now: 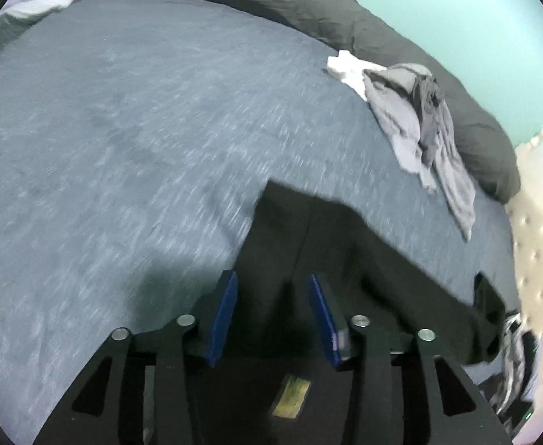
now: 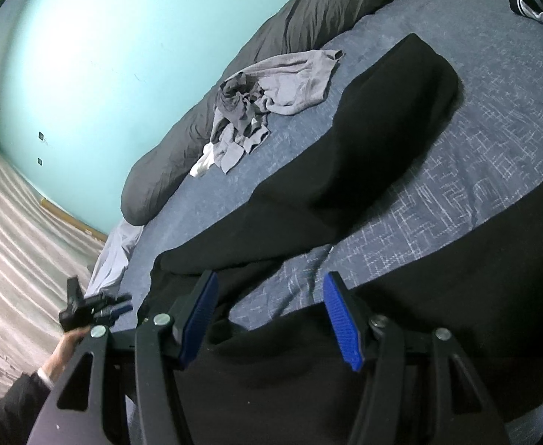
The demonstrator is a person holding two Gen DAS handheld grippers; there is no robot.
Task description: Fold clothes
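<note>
On the blue-grey woven bedspread (image 2: 475, 170), below a turquoise wall (image 2: 86, 55), we see one black garment (image 2: 364, 141) spread flat at centre. One crumpled pile of grey clothes (image 2: 271, 92) lies at eleven o'clock, against a dark rolled duvet (image 2: 308, 11). Both the left gripper (image 1: 273, 307) and the right gripper (image 2: 271, 315) stand spread, pinching nothing.

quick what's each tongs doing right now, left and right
Left tongs: open, nothing gripped.
Right tongs: open, over the black garment, not gripping.
</note>
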